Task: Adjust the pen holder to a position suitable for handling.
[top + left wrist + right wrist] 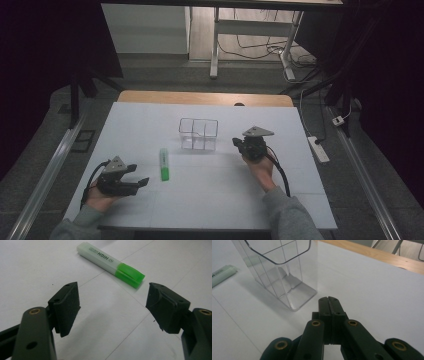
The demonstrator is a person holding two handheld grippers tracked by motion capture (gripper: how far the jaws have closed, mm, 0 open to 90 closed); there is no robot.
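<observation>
So far nothing has been picked up. The green highlighter pen with its pale translucent barrel and bright green cap [164, 164] lies flat on the white table [150, 125], between the two hands and a little nearer the left one, well apart from the clear plastic organiser with several upright compartments [198, 134] that stands farther back near the middle of the table. All of its compartments look empty.

The left gripper [138, 175] rests low at the near left of the table with its jaws spread wide and nothing between them; in the left gripper view the pen [110, 263] lies just ahead of the gap, cap end nearer the right-hand jaw, not yet touched. The right gripper [236, 142] sits just to the right of the organiser, jaws clenched tight together on nothing, as the right gripper view shows [329, 300], with the organiser's wall [284, 277] close ahead of them.

Judging by this layout, the work is at its start: the pen seems meant for the organiser, and the grasp, lift, carry and drop into a compartment all remain to be done.
</observation>
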